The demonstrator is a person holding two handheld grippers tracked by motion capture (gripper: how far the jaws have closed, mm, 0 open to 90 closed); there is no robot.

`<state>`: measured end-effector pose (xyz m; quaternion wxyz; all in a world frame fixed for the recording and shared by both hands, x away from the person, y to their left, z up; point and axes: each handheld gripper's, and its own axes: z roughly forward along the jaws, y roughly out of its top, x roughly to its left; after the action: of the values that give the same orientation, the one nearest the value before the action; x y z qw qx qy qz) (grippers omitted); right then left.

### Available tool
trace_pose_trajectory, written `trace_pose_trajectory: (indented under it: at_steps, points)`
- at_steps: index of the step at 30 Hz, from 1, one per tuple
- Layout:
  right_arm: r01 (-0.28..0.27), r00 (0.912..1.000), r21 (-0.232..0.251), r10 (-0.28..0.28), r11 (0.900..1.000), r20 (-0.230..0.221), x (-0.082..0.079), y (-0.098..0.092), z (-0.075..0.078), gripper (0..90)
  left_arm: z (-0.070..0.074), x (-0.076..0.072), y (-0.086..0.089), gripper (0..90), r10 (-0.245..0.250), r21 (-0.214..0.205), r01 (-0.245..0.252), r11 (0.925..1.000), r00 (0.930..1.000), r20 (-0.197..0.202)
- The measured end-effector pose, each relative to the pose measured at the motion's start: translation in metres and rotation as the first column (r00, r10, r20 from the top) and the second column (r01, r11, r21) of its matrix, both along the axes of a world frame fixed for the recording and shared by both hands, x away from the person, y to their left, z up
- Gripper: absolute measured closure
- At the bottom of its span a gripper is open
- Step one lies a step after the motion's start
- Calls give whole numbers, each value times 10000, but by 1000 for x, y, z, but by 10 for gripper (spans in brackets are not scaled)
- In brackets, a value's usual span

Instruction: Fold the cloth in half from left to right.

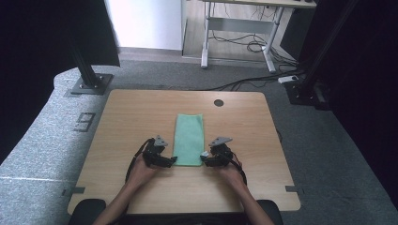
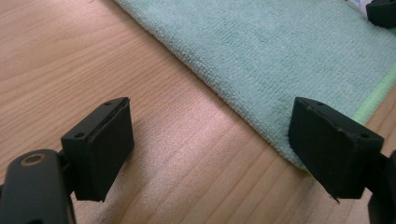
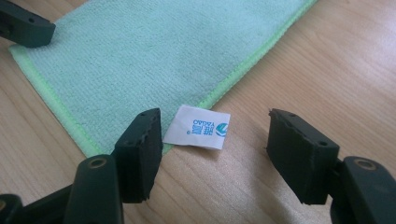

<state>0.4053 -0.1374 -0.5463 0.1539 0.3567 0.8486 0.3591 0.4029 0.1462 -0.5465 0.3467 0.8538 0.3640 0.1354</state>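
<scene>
Left gripper (image 1: 165, 161) — jaws spread wide, nothing between the pads but bare wood. In the left gripper view one finger (image 2: 332, 145) sits at the near left corner of the green cloth (image 1: 189, 139), over its edge; whether it touches the fabric I cannot tell. The other finger hangs over the table (image 1: 141, 117), apart from the cloth.

Right gripper (image 1: 207, 160) — jaws also apart, gripping nothing. In the right gripper view one finger (image 3: 139, 154) stands over the cloth's near right corner and the other over wood; the white label (image 3: 198, 127), printed in blue, lies flat on the table in the gap between them, attached at the cloth's hem.

Cloth: folded into a narrow strip, lying flat at the middle of the table, long axis running away from the person. Near short edge lies between the two grippers; brighter green hem along the right and near edges.

Open room: bare wood left and right of the strip, and beyond its far end up to the round cable hole (image 1: 218, 102) near the far edge.
</scene>
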Motion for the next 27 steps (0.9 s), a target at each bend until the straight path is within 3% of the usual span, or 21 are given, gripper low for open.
trace_pose_trajectory:
  at_steps: [5, 10, 13, 16, 22, 27]
  points:
    - [-114, 9997, -13, 114, 9999, 197, -4, 1, 5, 293, 8, -6, -1, 142, -231, 46, 230, 9997, 9995, 228]
    - [-167, 9994, 44, 166, 9999, 305, -10, -5, 13, 228, 20, -18, 2, 139, -494, -242, 503, 9984, 9981, 380]
    - [-122, 9993, 82, 119, 9999, 341, -14, -11, 18, 189, 25, -26, 7, 111, -613, -97, 619, 9980, 9969, 490]
    - [-79, 9997, 74, 77, 9999, 248, -19, -17, 21, 159, 28, -33, 15, 99, -472, 94, 468, 9989, 9974, 536]
    - [-45, 9999, -35, 45, 10000, 145, -31, -30, 22, 134, 28, -44, 36, 84, -5, -114, 10, 9999, 9991, 419]
    - [183, 9998, -156, -181, 9997, 121, -40, -40, 19, 72, 22, -53, 48, 58, 238, 49, -240, 9997, 9992, 309]
